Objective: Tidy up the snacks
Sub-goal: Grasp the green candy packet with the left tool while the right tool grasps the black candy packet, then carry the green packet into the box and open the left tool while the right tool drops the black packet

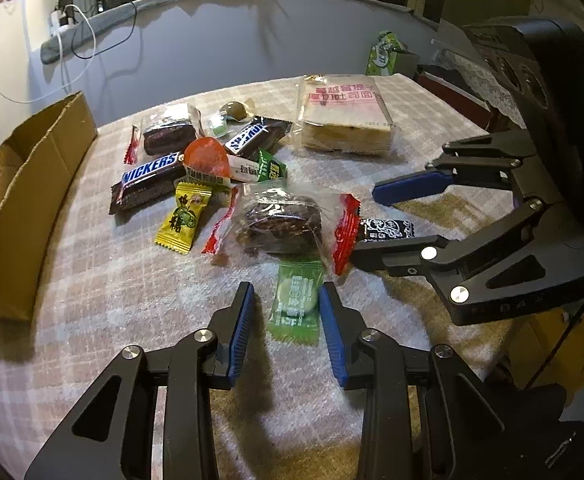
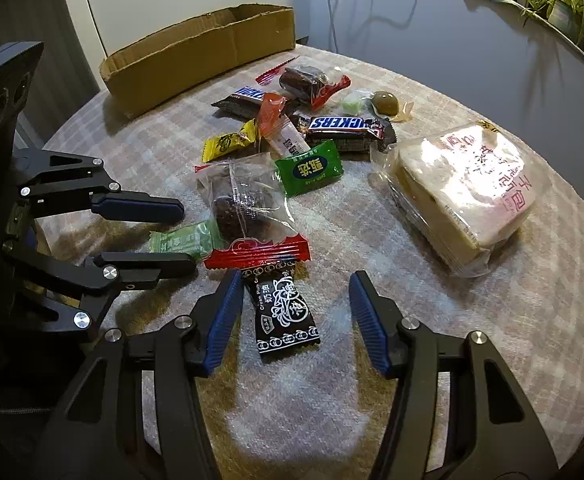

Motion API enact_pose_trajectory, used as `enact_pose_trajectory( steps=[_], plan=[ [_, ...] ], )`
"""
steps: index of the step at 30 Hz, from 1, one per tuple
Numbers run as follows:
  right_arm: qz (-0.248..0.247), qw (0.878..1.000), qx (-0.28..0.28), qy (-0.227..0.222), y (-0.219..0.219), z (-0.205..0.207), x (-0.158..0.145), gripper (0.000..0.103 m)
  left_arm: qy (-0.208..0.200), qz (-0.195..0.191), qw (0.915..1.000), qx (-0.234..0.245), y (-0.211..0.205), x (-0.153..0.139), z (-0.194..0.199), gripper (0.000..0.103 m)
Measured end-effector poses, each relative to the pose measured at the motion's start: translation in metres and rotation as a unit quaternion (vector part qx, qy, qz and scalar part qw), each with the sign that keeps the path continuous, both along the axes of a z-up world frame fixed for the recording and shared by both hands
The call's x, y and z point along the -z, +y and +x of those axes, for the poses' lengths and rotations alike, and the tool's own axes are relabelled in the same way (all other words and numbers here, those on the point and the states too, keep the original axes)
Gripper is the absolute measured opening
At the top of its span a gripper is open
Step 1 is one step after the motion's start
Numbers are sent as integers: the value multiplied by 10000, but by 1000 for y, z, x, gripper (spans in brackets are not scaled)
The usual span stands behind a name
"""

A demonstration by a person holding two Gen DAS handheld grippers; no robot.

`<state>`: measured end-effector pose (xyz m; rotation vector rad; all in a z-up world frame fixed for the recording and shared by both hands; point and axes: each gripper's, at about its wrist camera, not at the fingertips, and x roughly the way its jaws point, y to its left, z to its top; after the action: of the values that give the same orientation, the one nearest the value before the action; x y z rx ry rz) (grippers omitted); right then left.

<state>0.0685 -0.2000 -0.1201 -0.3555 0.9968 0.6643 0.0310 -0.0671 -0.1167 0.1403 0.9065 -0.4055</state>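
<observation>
**Friend:** How far had you got with the snacks?

**Me:** Hardly anywhere. I thought the cardboard box (image 2: 195, 52) at the far edge of the table (image 2: 412, 360) was where they should go, but I could not see any snack in it. I could not see all the way inside, though. The snacks were all on the cloth.

**Friend:** What were your grippers doing?

**Me:** My left gripper (image 1: 285, 312) had its two blue pads on either side of the pale green candy (image 1: 295, 304). They were close to it, but I saw small gaps, so it was not pinched yet. My right gripper (image 2: 294, 308) was spread wider around the black candy (image 2: 283, 316). One pad was right beside it and the other stood apart.

**Friend:** And the rest?

**Me:** The two Snickers bars (image 2: 346, 126), the yellow candy (image 1: 183, 220), the dark cakes in clear wrap (image 1: 277, 220) and the big bread pack (image 2: 464, 196) were untouched. I judged almost everything was left to do.
</observation>
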Motion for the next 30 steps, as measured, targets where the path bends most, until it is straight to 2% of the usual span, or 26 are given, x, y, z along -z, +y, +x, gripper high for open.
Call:
enact_pose_trajectory(
  steps=[3, 11, 25, 30],
  plan=[
    [17, 10000, 67, -21, -3, -3, -1, 51, -51, 51, 10000, -33, 0, 0, 0, 22],
    [30, 9995, 296, -77, -13, -8, -2, 28, -96, 28, 9999, -25, 2, 0, -1, 21],
    [548, 9956, 766, -18, -33, -17, -9, 27, -46, -221, 9991, -348, 21, -7, -7, 20],
    [581, 9951, 789, -116, -33, -20, -19, 27, -164, -293, 9984, -452, 30, -16, -10, 20]
  ],
)
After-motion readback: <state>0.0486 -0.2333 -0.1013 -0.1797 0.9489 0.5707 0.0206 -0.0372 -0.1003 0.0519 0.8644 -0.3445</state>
